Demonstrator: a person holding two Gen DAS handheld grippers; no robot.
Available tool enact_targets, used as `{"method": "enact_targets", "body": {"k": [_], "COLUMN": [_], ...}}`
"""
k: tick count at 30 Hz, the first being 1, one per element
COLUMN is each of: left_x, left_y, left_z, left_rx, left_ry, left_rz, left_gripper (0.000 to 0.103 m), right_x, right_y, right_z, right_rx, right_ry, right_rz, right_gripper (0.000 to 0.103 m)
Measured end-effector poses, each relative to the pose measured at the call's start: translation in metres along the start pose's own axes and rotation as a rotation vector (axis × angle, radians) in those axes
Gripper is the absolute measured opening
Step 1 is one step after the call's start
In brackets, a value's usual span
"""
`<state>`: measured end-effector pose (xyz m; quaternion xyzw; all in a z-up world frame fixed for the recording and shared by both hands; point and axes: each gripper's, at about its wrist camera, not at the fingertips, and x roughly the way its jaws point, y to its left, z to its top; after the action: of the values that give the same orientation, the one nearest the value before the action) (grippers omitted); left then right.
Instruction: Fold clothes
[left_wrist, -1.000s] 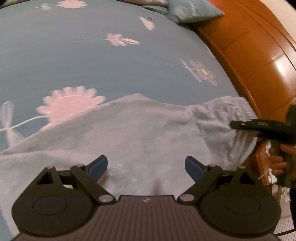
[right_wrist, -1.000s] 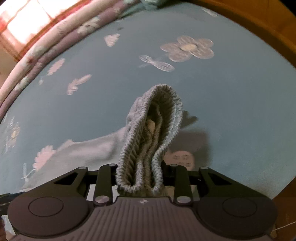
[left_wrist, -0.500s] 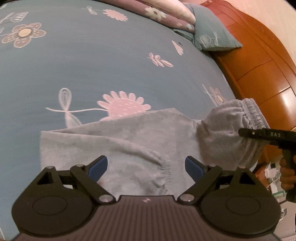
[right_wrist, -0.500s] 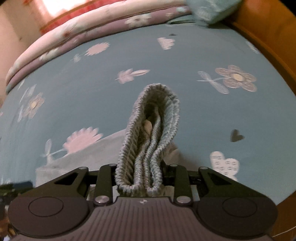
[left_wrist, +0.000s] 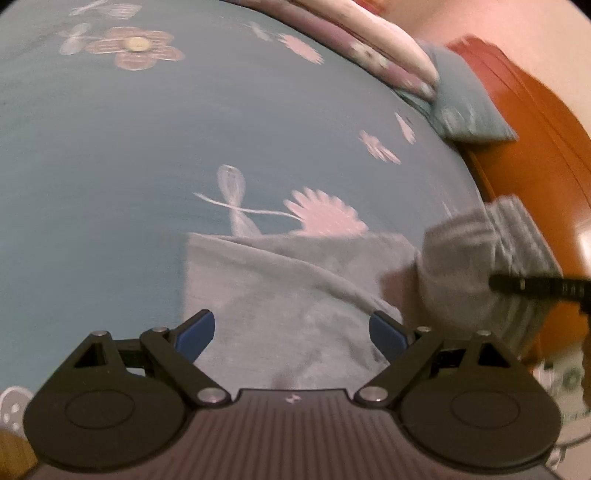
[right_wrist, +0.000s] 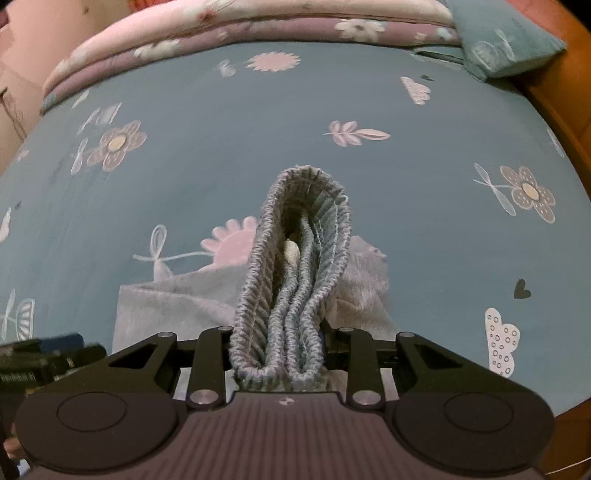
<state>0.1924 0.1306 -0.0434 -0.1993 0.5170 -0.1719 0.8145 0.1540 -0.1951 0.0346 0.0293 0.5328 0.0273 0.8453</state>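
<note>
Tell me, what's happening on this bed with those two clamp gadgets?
A person is folding grey pants on a blue flowered bedsheet, using a hand-held gripper in each hand. The right gripper is shut on the bunched ribbed waistband and holds that end up off the bed, while the rest of the fabric lies flat. The left gripper hangs open over the flat part, gripping nothing.

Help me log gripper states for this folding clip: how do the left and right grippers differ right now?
The left gripper stands open with nothing between its blue pads; the right gripper is shut on the grey garment's ribbed waistband. The left hovers over the garment's flat part on the bed; the right holds its end lifted off the bed. Both point down at the same garment.
</note>
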Motion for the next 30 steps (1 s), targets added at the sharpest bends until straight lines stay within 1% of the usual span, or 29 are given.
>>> {"method": "enact_targets", "body": {"k": [3,6,9,16,20,27,30], "left_x": [-0.012,-0.023,-0.030,-0.042,-0.048,-0.056,-0.057], "left_y": [0.020,0.035,0.049,0.070,0.080,0.100,0.109], "left_z": [0.002,0.001,-0.002,-0.010,-0.012,-0.019,-0.024], "left_rx": [-0.064,-0.094,-0.121,-0.180,-0.202,-0.244,-0.265], "left_ry": [-0.034,-0.065,-0.081,-0.107,-0.127,-0.144,-0.137], "left_rz": [0.021,0.042,0.046,0.043,0.039,0.061,0.076], "left_gripper": [0.091,0.091,0.091,0.091,0.091,0.091,0.091], "right_x": [0.002,0.004,0.005,-0.004,0.001,0.033,0.052], "right_y": [0.030,0.054,0.075,0.116,0.143,0.180,0.192], "right_z": [-0.002,-0.004,-0.004,-0.004,-0.007,-0.024,-0.032], "right_rx": [-0.054,-0.091,-0.117,-0.161,-0.222,-0.278,-0.305], "right_ry": [0.012,0.011,0.010,-0.002,0.016,0.064,0.074], "right_rz": [-0.045,-0.062,-0.076,-0.081,-0.057,-0.032,-0.038], "right_gripper": [0.033,0.033,0.033,0.033,0.033,0.033,0.033]}}
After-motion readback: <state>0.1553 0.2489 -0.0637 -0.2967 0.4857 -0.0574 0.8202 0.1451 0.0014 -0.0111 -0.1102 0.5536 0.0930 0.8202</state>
